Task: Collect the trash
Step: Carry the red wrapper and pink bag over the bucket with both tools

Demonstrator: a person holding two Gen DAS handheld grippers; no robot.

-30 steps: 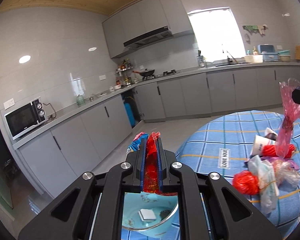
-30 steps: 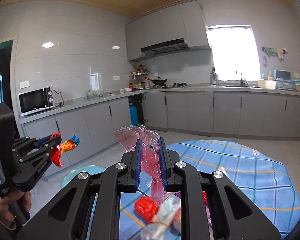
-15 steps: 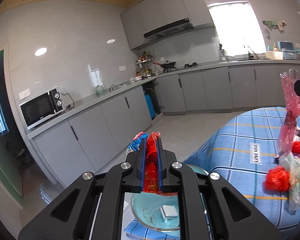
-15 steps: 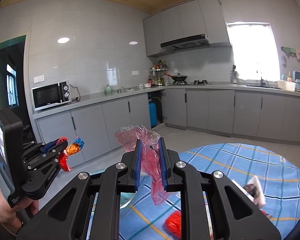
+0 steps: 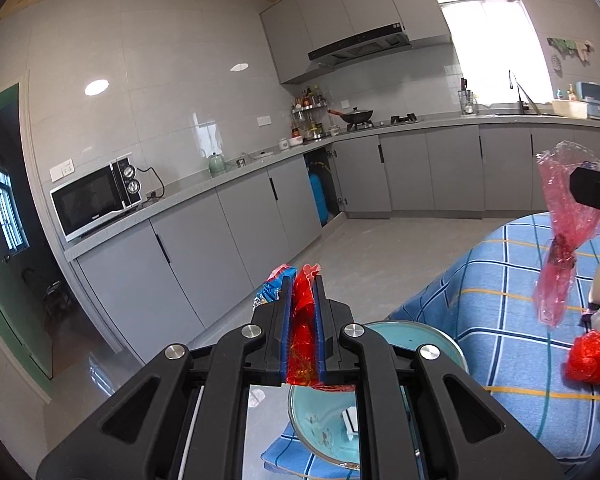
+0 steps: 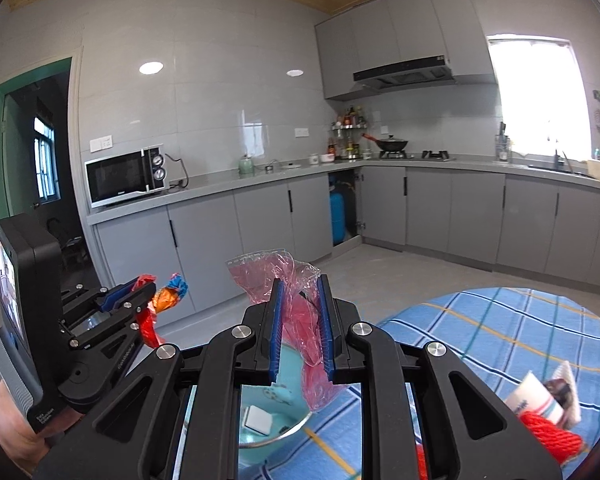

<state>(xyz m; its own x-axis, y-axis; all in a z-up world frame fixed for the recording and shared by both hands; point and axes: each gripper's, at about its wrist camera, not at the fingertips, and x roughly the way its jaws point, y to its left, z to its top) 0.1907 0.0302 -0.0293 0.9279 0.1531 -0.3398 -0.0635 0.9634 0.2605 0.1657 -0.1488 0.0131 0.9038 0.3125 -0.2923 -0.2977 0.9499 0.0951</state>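
My left gripper [image 5: 303, 280] is shut on a red and blue snack wrapper [image 5: 302, 332] and holds it above a teal bowl [image 5: 416, 338] at the table's near edge. It also shows at the left of the right wrist view [image 6: 140, 286], wrapper [image 6: 166, 296] sticking out. My right gripper [image 6: 302, 284] is shut on a crumpled pink plastic bag [image 6: 300, 320], held above the same bowl [image 6: 288, 408]. That bag [image 5: 560, 240] hangs at the right of the left wrist view. A white scrap [image 6: 256, 420] lies in the bowl.
The round table has a blue plaid cloth [image 5: 492, 280]. On it lie a red crumpled ball [image 5: 586, 360], a paper cup [image 6: 534, 400] and other trash. Grey cabinets [image 5: 220, 232], a microwave [image 5: 96, 196] and open floor [image 5: 380, 240] lie beyond.
Both grippers have swung left with their trash still held. The trash pile has slid to the right edge of the views, and the bowl now sits under both grippers.
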